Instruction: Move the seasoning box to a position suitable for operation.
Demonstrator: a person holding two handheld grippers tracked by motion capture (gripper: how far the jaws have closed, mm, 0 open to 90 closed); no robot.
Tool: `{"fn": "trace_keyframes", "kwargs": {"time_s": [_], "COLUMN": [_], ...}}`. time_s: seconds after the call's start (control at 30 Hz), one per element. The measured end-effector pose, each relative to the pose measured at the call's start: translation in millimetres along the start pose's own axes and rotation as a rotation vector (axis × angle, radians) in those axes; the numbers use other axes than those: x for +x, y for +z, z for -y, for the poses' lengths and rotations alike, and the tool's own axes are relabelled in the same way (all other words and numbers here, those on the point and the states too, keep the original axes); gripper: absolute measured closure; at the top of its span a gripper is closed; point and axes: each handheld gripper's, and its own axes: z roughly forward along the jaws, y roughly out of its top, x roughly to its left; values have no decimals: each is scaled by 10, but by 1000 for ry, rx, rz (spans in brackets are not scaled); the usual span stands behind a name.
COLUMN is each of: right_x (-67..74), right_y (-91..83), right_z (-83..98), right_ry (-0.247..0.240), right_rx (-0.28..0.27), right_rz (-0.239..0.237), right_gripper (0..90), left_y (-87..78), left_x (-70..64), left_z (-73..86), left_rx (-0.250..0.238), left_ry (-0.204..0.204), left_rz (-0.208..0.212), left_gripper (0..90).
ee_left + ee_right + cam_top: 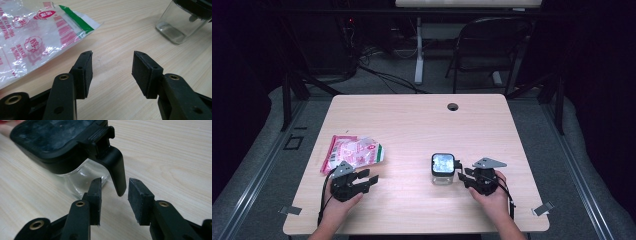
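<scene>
High view gives me one glass jar (443, 169) with a black lid and one plastic snack bag (352, 152) on the table (412, 120). My right claw (463, 175) is spread, with the jar's black latch tab (117, 170) hanging just ahead between the pads, not pinched. My left claw (371, 179) is spread on nothing, bag just ahead-left. Bare wood between both claws, near edge just behind the hands.
</scene>
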Motion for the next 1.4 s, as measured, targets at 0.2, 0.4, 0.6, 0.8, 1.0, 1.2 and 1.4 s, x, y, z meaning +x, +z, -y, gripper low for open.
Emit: {"fn": "trace_keyframes", "kwargs": {"time_s": [0.2,0.4,0.6,0.8,1.0,1.2,1.4], "right_x": [32,56,73,102,162,252,413], "right_y": [122,158,95,81,69,62,91], "right_z": [-45,-35,-34,-32,-23,-13,-16], "right_ry": [-6,-21,-29,-49,-77,-105,-148], "right_rx": [-4,-11,-41,-33,-22,-14,-4], "right_rz": [23,46,43,33,12,-13,-57], "right_gripper": [655,653,729,732,732,731,731], "left_y": [-37,-17,4,19,18,36,32], "left_x": [15,17,1,0,3,-8,-22], "left_z": [16,18,5,4,-2,-5,-9], "left_rx": [-4,10,11,9,14,22,22], "left_ry": [1,-6,4,0,-1,13,29], "left_rz": [-29,-19,-18,-16,-16,-18,-23], "left_gripper": [541,543,544,545,544,544,545]}}
